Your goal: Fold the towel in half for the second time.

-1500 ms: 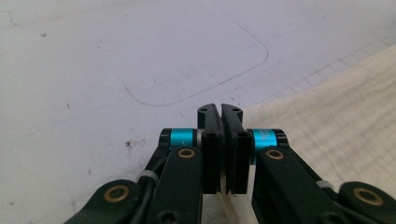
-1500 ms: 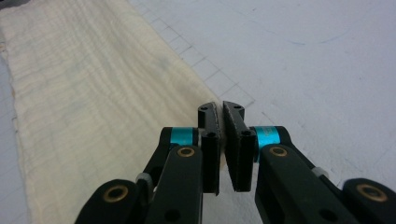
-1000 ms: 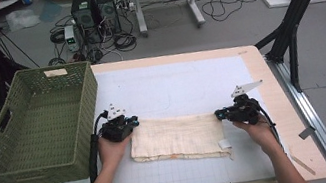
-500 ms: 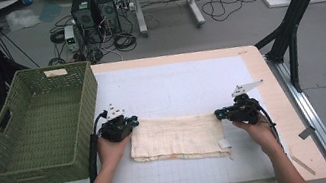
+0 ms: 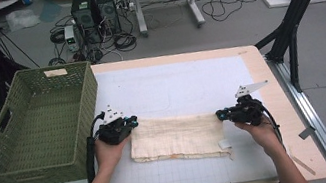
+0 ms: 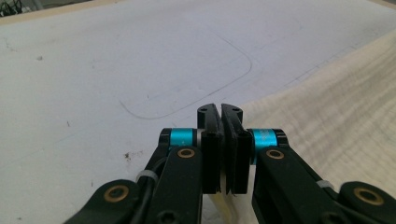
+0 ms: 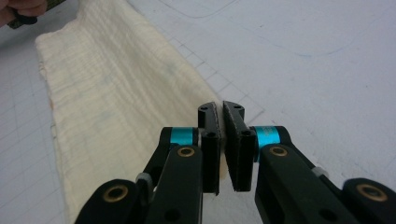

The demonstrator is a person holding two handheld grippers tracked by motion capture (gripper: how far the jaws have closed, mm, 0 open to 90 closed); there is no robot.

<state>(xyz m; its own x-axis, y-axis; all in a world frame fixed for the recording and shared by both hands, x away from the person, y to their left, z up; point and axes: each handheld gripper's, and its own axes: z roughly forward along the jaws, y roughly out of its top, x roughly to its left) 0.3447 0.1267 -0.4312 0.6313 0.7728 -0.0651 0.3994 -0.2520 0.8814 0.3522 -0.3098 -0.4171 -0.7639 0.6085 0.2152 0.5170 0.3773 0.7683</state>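
A folded cream cloth (image 5: 176,137) lies flat on the white grid mat (image 5: 175,84) in the middle of the table. My left gripper (image 5: 129,126) sits at the cloth's far left corner. In the left gripper view its jaws (image 6: 220,111) are pressed together, with a bit of cloth (image 6: 327,116) pinched low between them. My right gripper (image 5: 220,114) is at the cloth's far right corner. In the right gripper view its jaws (image 7: 220,111) are closed on the edge of the cloth (image 7: 116,93).
A green woven basket (image 5: 30,125) stands on the table's left side, close to my left hand. Bare mat stretches beyond the cloth toward the far edge. Black stand legs (image 5: 292,28) rise off the table's right side.
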